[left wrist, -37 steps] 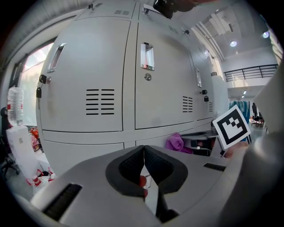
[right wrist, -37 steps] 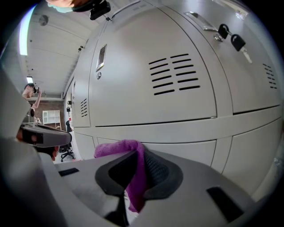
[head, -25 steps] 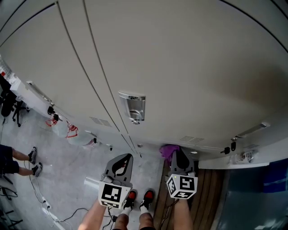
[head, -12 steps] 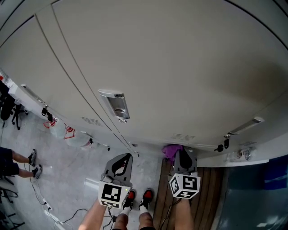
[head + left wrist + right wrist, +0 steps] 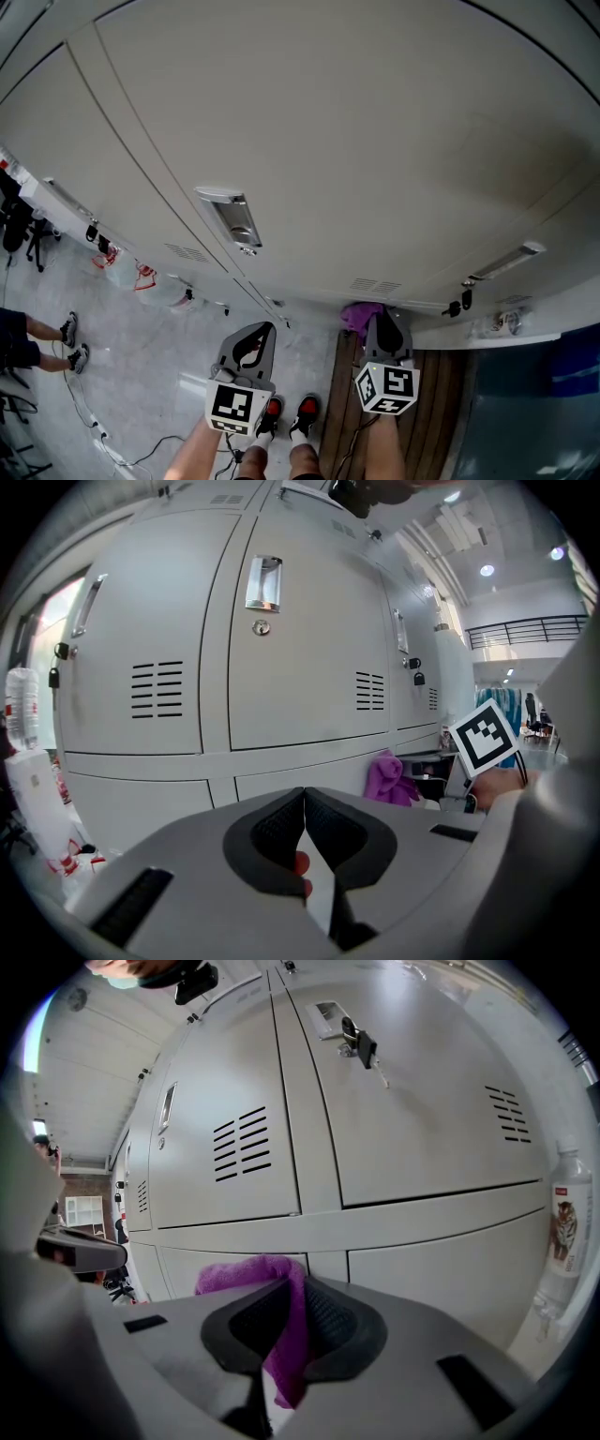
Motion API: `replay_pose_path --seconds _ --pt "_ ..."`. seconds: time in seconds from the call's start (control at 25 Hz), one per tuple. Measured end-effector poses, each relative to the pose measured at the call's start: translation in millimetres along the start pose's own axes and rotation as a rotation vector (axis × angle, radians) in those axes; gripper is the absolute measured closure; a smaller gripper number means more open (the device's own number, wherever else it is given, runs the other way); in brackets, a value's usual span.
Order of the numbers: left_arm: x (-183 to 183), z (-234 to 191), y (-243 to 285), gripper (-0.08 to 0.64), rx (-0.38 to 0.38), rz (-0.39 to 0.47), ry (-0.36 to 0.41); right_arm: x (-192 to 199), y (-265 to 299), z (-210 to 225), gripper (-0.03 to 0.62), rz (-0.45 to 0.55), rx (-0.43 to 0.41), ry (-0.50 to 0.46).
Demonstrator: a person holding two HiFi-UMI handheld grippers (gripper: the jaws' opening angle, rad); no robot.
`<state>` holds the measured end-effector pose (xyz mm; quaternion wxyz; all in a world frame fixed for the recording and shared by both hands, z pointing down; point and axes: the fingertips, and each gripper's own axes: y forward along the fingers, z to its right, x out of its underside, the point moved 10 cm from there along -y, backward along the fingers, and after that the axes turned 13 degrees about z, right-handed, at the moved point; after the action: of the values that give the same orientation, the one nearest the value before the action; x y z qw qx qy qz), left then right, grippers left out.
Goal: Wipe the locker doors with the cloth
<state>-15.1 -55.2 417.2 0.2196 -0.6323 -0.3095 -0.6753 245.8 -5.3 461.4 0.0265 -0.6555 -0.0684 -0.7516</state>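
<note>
**Purple cloth, held in the right gripper, at the foot of the grey lockers**

Item: microfibre-type cloth [image 5: 246, 1275], purple, one piece.

Location: clamped between the jaws of the right gripper [image 5: 300, 1299]. A bunched fold stands out past the jaw tips and to their left, and a tail hangs down behind the pads. In the head view the cloth [image 5: 358, 315] sits low, near the bottom row of locker doors [image 5: 328, 141]. Whether it touches a door cannot be told.

Left gripper [image 5: 304, 803]: pads pressed together, nothing held, level with the right gripper and just beside it.

Handling, judged: light, limp and compressible. It should not slide readily out of the ribbed pads, and it will fold over instead of pushing back. The present hold on a gathered fold looks sound. The wad forward of the tips is what ought to meet the paint, not the jaws.

Surface: smooth painted metal, stiff, likely low-friction.

Snag points: louvred vents [image 5: 242, 1144], recessed handle [image 5: 228, 216], key hanging in a lock [image 5: 362, 1046].

Nearby: water bottle [image 5: 562, 1232] beside the right-hand door.
</note>
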Motion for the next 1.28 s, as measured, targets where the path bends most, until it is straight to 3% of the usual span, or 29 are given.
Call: replay_pose_path --seconds 0.2,0.68,1.28 --pt "-2 2 -3 0.537 -0.001 0.006 -0.001 -3 -5 0 0.54 0.006 -0.001 0.0" --pt "1 1 -21 0.537 0.014 0.015 0.002 -2 -55 -7 0.54 0.032 0.049 0.098" --pt "32 -11 -57 0.537 0.012 0.039 -0.02 37 -65 -84 0.54 0.002 -0.088 0.077"
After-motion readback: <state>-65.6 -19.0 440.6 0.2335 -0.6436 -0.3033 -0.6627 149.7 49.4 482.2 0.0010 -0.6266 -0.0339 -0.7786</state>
